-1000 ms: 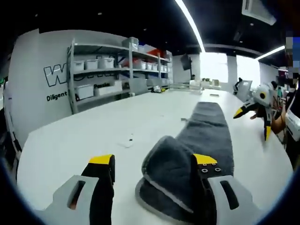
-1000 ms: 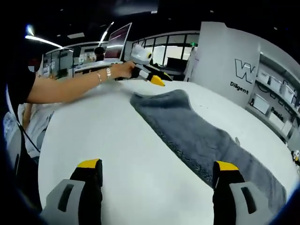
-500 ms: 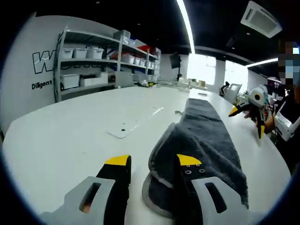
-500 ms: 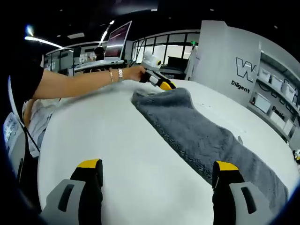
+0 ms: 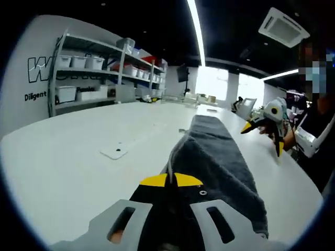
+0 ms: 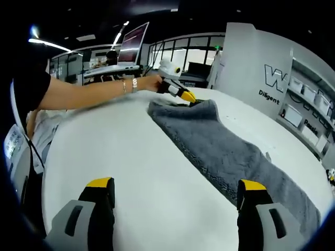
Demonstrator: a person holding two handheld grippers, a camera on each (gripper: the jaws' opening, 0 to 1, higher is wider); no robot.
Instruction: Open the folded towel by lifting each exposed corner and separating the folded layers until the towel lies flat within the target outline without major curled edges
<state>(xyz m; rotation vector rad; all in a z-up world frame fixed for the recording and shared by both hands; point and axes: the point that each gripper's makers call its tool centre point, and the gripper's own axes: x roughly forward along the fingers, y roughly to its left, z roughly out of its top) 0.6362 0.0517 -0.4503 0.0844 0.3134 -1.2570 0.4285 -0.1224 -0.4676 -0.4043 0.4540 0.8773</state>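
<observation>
A long dark grey towel (image 5: 217,151) lies folded in a strip on the white table (image 5: 63,157). My left gripper (image 5: 171,180) is shut on the towel's raised near corner, and the cloth bunches up just beyond the yellow tips. In the right gripper view the same towel (image 6: 220,146) runs from far centre to near right, and the left gripper (image 6: 187,97) pinches its far end. My right gripper (image 6: 175,184) stands open over bare table beside the towel's edge. It shows again as the right gripper (image 5: 263,137) at the right of the left gripper view, held above the table.
Metal shelves with white bins (image 5: 89,68) line the wall behind the table. A small white flat piece (image 5: 118,151) lies on the table left of the towel. A person's arm (image 6: 89,94) stretches across the table's far left. Bare table (image 6: 131,157) surrounds the towel.
My left gripper's jaws, open around the towel corner a second ago, have shut on it, and its camera has come lower and closer. The right gripper has barely moved.
</observation>
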